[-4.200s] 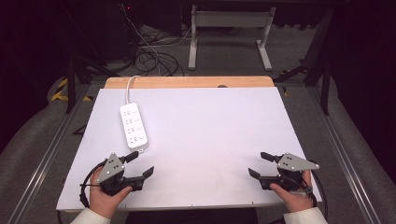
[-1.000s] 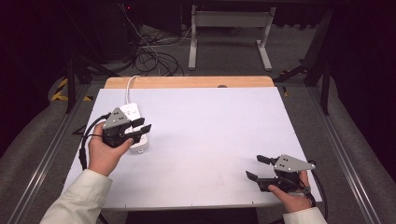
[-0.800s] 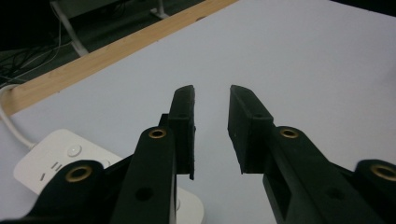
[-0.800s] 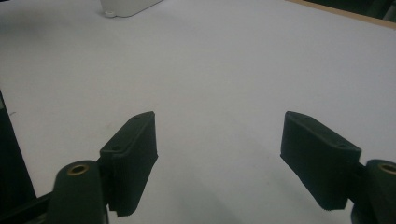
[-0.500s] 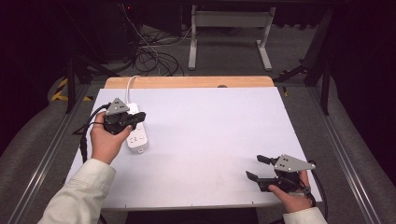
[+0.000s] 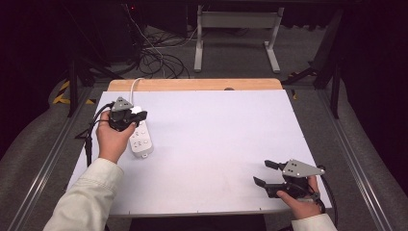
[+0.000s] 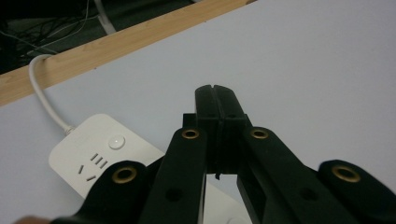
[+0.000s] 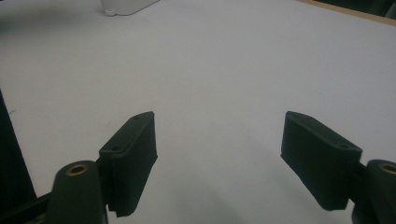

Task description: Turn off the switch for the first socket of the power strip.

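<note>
Nearby, power strip (image 6: pixel 139 139) beside table's left edge (image 6: pixel 84 154)

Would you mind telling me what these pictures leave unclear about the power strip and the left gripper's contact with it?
- High view: the left gripper and hand cover part of the power strip.
- Left gripper view: the shut fingers hide the strip's middle; whether they touch it is unclear.
- Right gripper view: the strip is cut off by the top edge.

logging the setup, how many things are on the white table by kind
power strip: 1
grippers: 2, the left gripper over the strip, the right gripper at the near right corner
total: 3
</note>
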A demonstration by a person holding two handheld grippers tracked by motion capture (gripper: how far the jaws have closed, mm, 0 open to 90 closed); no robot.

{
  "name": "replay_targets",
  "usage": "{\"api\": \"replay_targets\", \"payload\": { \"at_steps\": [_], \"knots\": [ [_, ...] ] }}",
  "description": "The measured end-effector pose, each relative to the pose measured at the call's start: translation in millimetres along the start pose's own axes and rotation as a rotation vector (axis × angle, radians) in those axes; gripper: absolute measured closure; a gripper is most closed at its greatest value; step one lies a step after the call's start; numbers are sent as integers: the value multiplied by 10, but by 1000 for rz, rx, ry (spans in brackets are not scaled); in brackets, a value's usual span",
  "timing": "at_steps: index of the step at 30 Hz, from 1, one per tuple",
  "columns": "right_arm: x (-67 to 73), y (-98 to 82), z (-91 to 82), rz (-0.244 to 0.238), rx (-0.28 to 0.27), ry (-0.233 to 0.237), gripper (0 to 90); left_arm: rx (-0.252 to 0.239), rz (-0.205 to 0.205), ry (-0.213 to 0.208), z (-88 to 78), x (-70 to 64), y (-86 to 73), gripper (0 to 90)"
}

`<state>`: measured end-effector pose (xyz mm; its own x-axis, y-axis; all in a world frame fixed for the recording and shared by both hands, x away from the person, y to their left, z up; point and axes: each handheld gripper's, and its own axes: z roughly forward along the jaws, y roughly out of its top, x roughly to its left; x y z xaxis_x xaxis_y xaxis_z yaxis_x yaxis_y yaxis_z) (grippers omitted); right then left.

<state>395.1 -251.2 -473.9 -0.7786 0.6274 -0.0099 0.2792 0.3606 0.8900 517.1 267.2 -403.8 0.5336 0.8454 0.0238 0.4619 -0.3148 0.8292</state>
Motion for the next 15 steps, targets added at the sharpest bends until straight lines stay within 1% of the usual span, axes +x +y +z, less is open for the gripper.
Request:
{"api": "replay_targets", "payload": {
  "at_steps": [3, 4, 5, 6, 7, 8, 9, 10, 11, 13, 15],
  "knots": [
    [0, -2, 4, 2, 2, 1, 272, -1, -17, 10, 46, 71, -20, 900],
    [0, -3, 5, 2, 2, 1, 271, -1, -17, 10, 46, 71, -20, 900],
    [0, -4, 6, 2, 0, 2, 271, -6, -27, 19, 82, 119, -41, 900],
    [-2, -4, 6, 1, 0, 2, 271, -6, -27, 19, 82, 119, -41, 900],
    [-2, -5, 6, 2, 0, 1, 271, -7, -34, 30, 111, 164, -60, 900],
    [-2, -5, 6, 2, 0, 1, 271, -7, -34, 30, 111, 164, -60, 900],
    [-2, -6, 8, 3, 1, 2, 271, -15, -40, 40, 140, 205, -80, 900],
    [-3, -7, 8, 3, 1, 1, 270, -15, -40, 40, 140, 205, -80, 900],
    [-3, -7, 9, 4, 1, 1, 270, -18, -51, 44, 168, 250, -103, 900],
    [-4, -8, 10, 5, 2, 2, 270, -22, -57, 49, 180, 270, -114, 900],
    [-6, -9, 11, 6, 1, 2, 269, -31, -67, 59, 209, 330, -138, 900]
  ]
}}
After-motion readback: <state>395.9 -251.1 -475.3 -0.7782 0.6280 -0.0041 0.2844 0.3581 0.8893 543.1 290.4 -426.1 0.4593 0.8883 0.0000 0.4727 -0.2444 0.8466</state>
